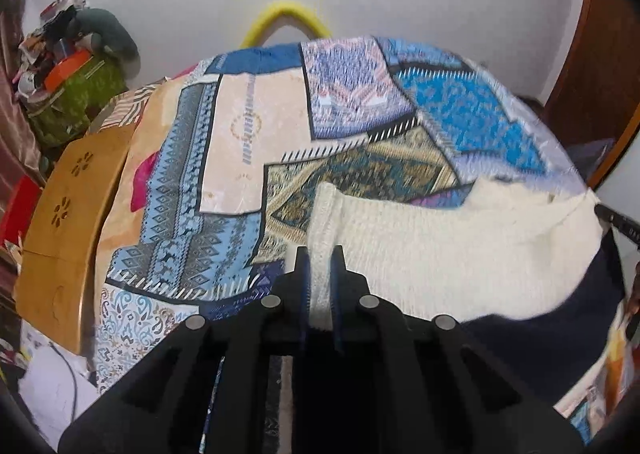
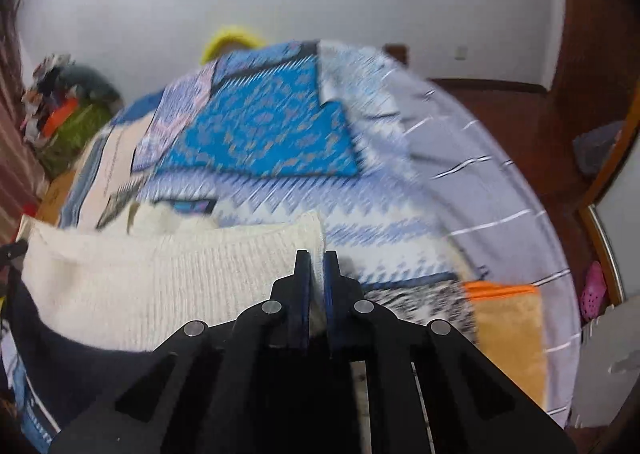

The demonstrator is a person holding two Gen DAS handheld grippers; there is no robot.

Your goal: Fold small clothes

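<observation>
A cream knitted garment point(image 1: 448, 246) is held stretched above a bed with a blue patchwork cover point(image 1: 248, 142). My left gripper point(image 1: 319, 254) is shut on its left edge, with knit showing between the blue pads. In the right wrist view my right gripper point(image 2: 316, 258) is shut on the right corner of the same garment point(image 2: 160, 278). A dark navy cloth point(image 1: 540, 326) lies below the garment, and it also shows in the right wrist view point(image 2: 80, 370). The tip of the other gripper point(image 1: 616, 220) shows at the garment's far right.
A wooden folding table point(image 1: 68, 230) leans at the bed's left side. A heap of clutter on a green bag point(image 1: 76, 94) stands in the back left corner. A yellow curved object point(image 1: 284, 14) is behind the bed. An orange towel point(image 2: 508, 330) lies on the bed at right. A wooden door point(image 2: 592, 14) is at right.
</observation>
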